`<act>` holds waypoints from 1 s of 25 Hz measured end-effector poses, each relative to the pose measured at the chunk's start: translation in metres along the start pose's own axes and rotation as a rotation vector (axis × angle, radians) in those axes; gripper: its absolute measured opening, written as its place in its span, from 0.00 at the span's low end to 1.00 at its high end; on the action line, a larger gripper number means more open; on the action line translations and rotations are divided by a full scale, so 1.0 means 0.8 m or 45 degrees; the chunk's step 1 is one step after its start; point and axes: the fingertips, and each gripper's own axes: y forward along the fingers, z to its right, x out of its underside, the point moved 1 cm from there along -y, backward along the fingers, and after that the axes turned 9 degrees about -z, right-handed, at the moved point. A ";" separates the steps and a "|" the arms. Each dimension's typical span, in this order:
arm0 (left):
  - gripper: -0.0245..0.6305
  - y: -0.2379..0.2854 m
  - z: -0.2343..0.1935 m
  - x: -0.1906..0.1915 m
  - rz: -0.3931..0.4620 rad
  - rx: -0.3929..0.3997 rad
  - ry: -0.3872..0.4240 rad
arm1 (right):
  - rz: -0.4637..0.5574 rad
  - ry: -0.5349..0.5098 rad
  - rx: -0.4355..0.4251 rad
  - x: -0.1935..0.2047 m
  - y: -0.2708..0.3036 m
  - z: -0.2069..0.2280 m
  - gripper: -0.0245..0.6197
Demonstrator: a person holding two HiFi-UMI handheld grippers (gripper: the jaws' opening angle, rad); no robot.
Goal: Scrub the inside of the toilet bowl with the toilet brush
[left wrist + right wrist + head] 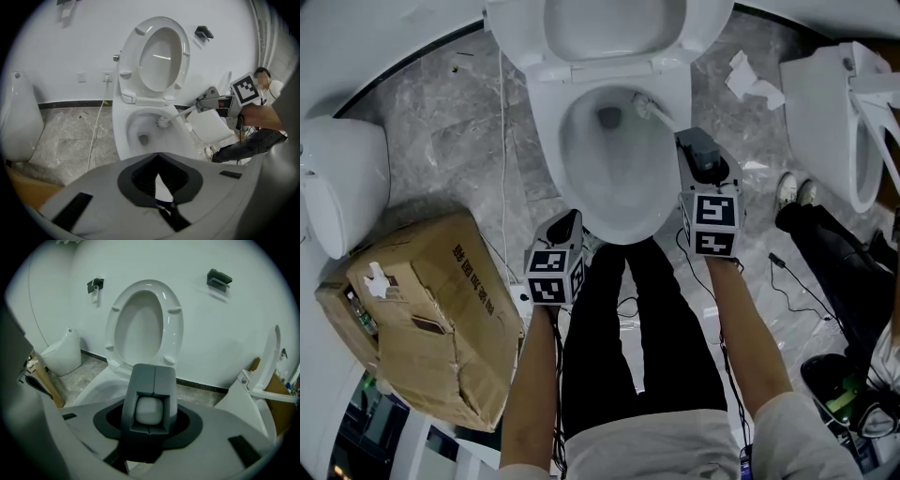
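The white toilet bowl (pixel 553 141) stands open, its seat and lid (pixel 140 329) raised against the wall. The toilet brush head (pixel 647 108) rests inside the bowl against its right wall, above the drain hole. In the left gripper view the brush head (pixel 163 123) and its white handle (pixel 183 111) slope up to my right gripper (pixel 209 101). My right gripper (pixel 698 155) hangs over the bowl's right rim, shut on the handle's rounded end (pixel 149 409). My left gripper (pixel 566 225) hovers by the bowl's front left rim, jaws together and empty.
A worn cardboard box (pixel 431 309) sits on the marble floor at my left, next to a white fixture (pixel 337 183). A second toilet (pixel 830 122) stands at the right, with a person's shoes (pixel 792 192) beside it. A cable (pixel 503 141) and crumpled paper (pixel 750 84) lie on the floor.
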 end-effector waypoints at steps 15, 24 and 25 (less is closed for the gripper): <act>0.08 -0.012 0.002 -0.015 0.051 0.029 0.089 | -0.046 0.009 0.075 0.030 -0.027 0.007 0.35; 0.08 -0.025 -0.015 0.010 0.032 0.013 0.115 | -0.061 0.024 0.111 0.045 -0.046 -0.009 0.35; 0.08 -0.026 -0.017 0.013 0.030 0.010 0.112 | -0.059 0.021 0.115 0.047 -0.049 -0.011 0.35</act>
